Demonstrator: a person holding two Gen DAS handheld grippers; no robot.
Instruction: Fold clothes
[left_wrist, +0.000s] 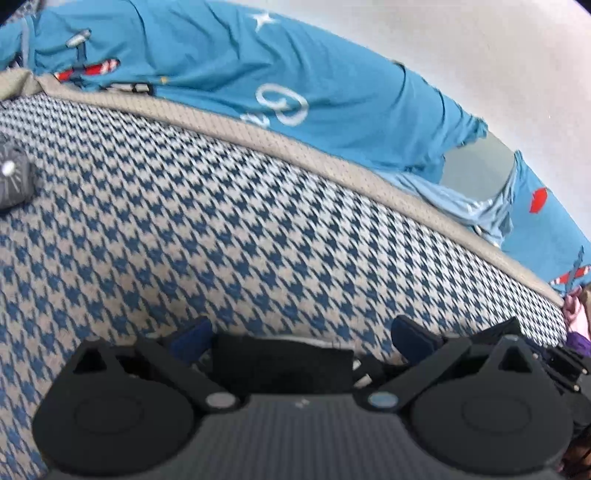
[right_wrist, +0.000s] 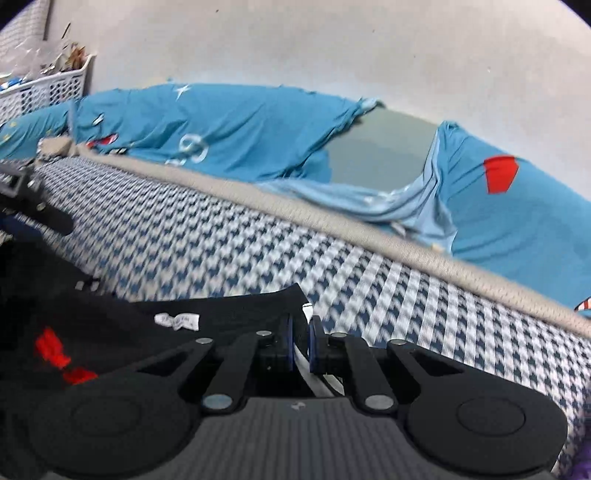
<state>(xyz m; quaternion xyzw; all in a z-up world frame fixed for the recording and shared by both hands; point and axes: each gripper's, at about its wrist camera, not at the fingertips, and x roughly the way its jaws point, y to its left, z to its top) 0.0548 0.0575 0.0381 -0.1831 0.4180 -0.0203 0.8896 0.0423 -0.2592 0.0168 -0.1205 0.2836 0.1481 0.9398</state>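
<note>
While our right gripper (right_wrist: 301, 341) sits with its blue pads drawn almost together, we see the corner of the black garment (right_wrist: 207, 317) reaching up between them, so we read it as clamped on that corner. We take the houndstooth mattress (right_wrist: 332, 266) as our landmark: the black garment lies on its near side, spreading off to the left of the right gripper, with a small white label (right_wrist: 177, 320) and a red print (right_wrist: 55, 354) showing on the cloth. Over in the left wrist view, our left gripper (left_wrist: 301, 338) stands with its fingers (left_wrist: 412, 338) wide apart above the same mattress, a dark strip of the garment lying just between and below them; we cannot tell whether either finger touches it. Along the mattress's far edge runs a beige trim (left_wrist: 295, 146), and past that a blue sheet (left_wrist: 229, 62) with white and red prints is bunched against the pale wall (right_wrist: 332, 44). At the mattress's far left corner, in the right wrist view, we spot a white plastic basket (right_wrist: 55, 88) full of clutter. Both views are blurred.
</note>
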